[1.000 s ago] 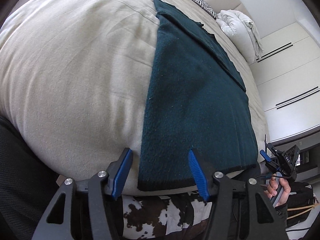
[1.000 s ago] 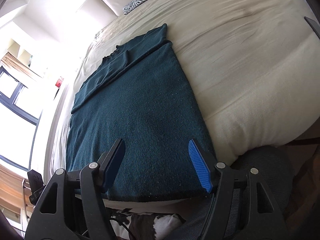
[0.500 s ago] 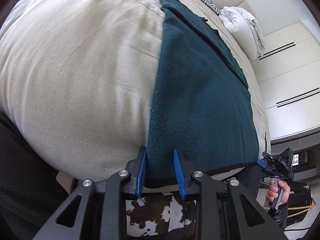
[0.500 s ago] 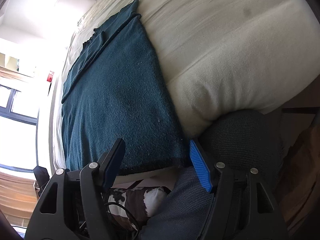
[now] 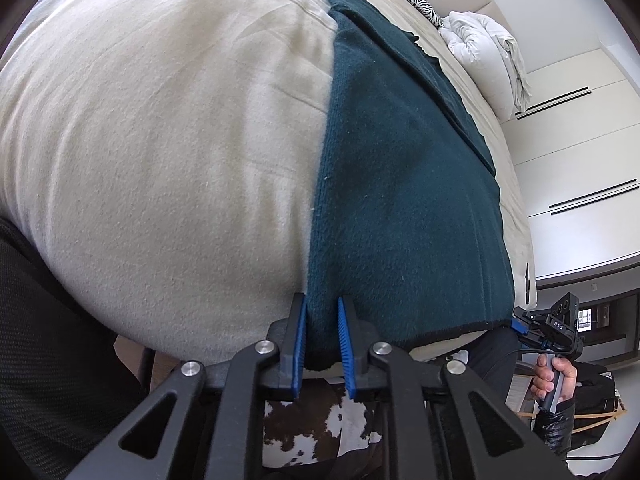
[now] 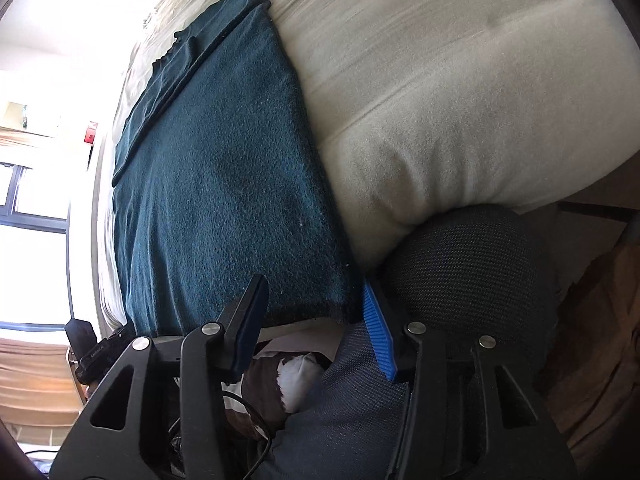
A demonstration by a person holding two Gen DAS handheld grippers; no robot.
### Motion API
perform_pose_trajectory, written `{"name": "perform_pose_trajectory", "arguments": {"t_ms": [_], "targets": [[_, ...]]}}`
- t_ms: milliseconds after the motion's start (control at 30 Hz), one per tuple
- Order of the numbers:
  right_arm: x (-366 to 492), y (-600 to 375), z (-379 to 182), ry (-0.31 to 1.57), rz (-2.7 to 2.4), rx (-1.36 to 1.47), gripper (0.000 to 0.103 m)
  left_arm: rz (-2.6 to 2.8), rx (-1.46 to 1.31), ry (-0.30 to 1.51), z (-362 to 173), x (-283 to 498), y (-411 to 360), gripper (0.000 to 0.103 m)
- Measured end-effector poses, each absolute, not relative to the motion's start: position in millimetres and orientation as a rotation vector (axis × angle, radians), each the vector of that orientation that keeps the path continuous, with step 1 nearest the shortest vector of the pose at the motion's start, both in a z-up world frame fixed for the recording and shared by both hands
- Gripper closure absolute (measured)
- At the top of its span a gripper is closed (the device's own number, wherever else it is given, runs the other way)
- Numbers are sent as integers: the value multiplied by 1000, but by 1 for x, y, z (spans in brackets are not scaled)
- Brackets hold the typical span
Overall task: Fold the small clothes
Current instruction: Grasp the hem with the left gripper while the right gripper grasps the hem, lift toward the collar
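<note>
1. Left wrist view: the dark teal garment [image 5: 400, 184] lay flat on the bed [image 5: 160, 140], its hem right at the near edge, probably so both near corners could be grabbed from the side. The left hand-held gripper [image 5: 322, 346] had just been closing and was pinching the near left corner of the hem; the cloth sat between the blue pads [image 5: 299, 344], which pressed on it.
2. Same view, off to the right: a hand [image 5: 554, 376] held the right hand-held gripper down by the garment's other near corner (too small there to read its jaws).
3. Right wrist view: the right hand-held gripper [image 6: 316, 316] had also just been closing, but its jaws stood apart around the near right corner of the garment [image 6: 224, 184], with no squeeze on the cloth that I could see. The right blue pad [image 6: 378, 336] sat just outside the side edge, the dark one over the fabric. My guess was a two-corner pickup to fold the hem away.
</note>
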State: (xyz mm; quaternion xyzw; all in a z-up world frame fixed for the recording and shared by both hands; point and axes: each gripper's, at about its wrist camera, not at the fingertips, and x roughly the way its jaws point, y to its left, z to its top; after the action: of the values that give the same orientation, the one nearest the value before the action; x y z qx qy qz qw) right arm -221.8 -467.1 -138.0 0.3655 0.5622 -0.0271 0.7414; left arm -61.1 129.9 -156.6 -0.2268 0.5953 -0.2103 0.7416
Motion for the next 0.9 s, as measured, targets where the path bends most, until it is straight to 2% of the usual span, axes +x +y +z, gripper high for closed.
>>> {"name": "perform_pose_trajectory", "arguments": {"t_ms": [67,133,200,267,300,333,400,500,900], "targets": [[-222,-467,-139,1234,-57,801,61,-461,-498,1306,-157,-62,131,85],[-222,-467,-140,1240,-52,797,69,-460,-492,1306,-155,-62,128,85],[-221,-467,-141,1248,-48,789,69,-460,-484,1309,-154,-62,125,85],[-221,-467,-142,1248,-50,786,75,-461,-476,1310,-153,-63,124,86],[-222,-467,-143,1247,-53,790,78,-459,-470,1308,-153,-63,123,87],[-223,-468,-143,1244,-55,792,84,-451,-459,1304,-152,-64,122,94],[-226,-469,-143,1240,-57,793,91,-452,-456,1302,-151,-65,121,95],[-229,-469,-143,1229,-53,789,96,-454,-449,1295,-148,-66,122,95],[-240,-472,-122,1148,-17,787,97,-489,-478,1240,-128,-65,135,97]]}}
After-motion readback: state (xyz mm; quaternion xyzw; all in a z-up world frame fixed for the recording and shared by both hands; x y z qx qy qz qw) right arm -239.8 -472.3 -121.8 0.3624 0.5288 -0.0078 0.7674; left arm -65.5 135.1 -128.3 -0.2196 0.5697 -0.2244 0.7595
